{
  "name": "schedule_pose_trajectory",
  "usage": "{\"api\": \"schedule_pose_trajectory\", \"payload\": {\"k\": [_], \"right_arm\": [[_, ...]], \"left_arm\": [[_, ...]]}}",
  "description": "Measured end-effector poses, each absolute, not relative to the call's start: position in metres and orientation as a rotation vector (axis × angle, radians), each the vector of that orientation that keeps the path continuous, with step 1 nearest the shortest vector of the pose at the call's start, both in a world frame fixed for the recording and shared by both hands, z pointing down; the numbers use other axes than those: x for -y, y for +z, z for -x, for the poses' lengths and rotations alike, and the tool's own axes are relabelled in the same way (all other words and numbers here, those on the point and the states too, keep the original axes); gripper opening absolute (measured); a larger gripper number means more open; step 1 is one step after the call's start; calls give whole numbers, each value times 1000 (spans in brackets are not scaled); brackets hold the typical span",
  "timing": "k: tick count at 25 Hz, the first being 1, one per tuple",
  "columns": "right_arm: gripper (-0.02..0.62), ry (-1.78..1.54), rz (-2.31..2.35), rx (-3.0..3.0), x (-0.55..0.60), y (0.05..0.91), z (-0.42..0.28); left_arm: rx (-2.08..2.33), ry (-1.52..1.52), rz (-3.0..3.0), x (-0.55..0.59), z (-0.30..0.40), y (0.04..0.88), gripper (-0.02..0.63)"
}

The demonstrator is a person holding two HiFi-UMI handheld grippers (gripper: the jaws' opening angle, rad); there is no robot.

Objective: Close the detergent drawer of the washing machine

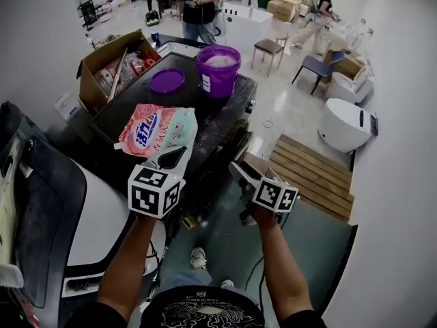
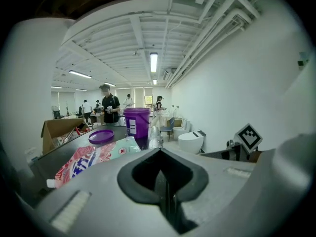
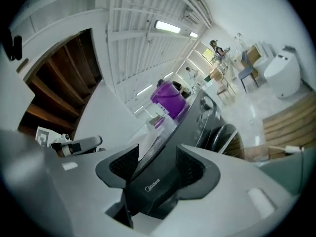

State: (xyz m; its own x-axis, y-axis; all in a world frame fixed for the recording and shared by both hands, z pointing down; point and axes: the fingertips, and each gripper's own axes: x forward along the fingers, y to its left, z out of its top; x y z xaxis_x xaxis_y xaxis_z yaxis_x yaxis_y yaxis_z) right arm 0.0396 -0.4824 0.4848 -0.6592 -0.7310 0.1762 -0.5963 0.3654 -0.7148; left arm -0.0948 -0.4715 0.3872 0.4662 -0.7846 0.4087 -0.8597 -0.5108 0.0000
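Head view, starting at the left: an open brown cardboard box (image 1: 102, 63) stands ahead and to the left of the left gripper (image 1: 171, 157), at the far-left edge of the washing machine (image 1: 205, 132). The machine's flat top is dark and streaked with pale dust.

Just ahead of the left jaws, a soft, glossy detergent pouch (image 1: 153, 130) in pink and mint with blue print lies flat on that top. The jaw tips hang over its near end. The left gripper view shows the grey jaws pressed together with nothing between them. Their dark rubber pads meet along a thin seam below a rounded hollow.

Farther ahead of those jaws sits a flat, round purple lid (image 1: 166, 81). To its right is a cylindrical purple plastic bucket (image 1: 218, 70) with a white label and pale contents.

Further right, the right gripper (image 1: 240, 171) is at the machine's upper front edge. In the right gripper view its two cross-hatched black pads stand a narrow way apart and clasp the front of the detergent drawer (image 3: 148, 186). That front is a smooth, dark moulded panel with small pale brand print, directly between the jaws. How far the drawer stands out of the machine cannot be told.

Beyond the jaws and to their right curves the round dark door (image 3: 222, 137). In the head view, a slatted wooden platform (image 1: 317, 173) lies on the floor to the right of the right jaws.
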Motion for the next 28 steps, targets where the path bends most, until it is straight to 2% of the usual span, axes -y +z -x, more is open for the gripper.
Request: {"api": "schedule_pose_trajectory", "payload": {"k": [14,25,28], "right_arm": [[136,-600,1862,-2518,481,376,-146],[70,-310,2103,-2468,471,331,-171],[33,-287,2132,-2455,470,330,-171]], "left_arm": [[1271,450,-2657,512,44,343,0],[1247,367,-2725,532,35,322,0],[1245,369,-2744,533,36,320,0]]}}
